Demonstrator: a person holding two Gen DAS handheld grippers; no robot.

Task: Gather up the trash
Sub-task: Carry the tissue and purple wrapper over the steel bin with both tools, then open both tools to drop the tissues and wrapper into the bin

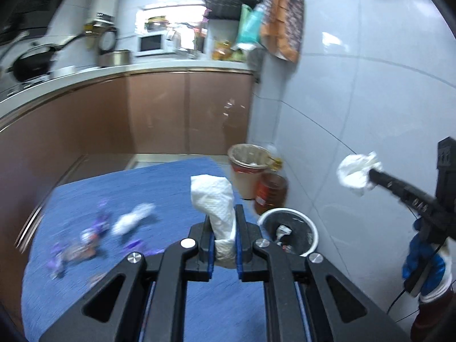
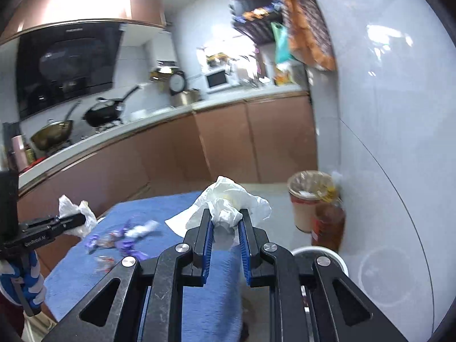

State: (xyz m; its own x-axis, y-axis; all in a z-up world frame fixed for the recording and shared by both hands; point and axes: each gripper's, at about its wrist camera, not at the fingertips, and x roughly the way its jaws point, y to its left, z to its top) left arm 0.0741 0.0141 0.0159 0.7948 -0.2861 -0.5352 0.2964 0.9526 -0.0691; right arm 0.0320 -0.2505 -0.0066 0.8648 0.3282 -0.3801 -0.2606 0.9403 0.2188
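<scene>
We see left gripper point(image 1: 223, 228) jaws clamping paper towel point(image 1: 213, 196); right gripper point(image 2: 226, 222) jaws clamping crumpled tissue point(image 2: 228, 199); wrappers point(image 1: 82, 242) left on blue surface point(image 1: 159, 182).

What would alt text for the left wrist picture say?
The left gripper clamps a white paper towel over a blue mat strewn with wrappers; a white bin sits just beyond. The right gripper holds a crumpled tissue.

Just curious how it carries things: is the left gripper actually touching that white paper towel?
Touching. In the left wrist view, the left gripper has both blue pads pressed against the paper towel, which stands up from between them.
</scene>
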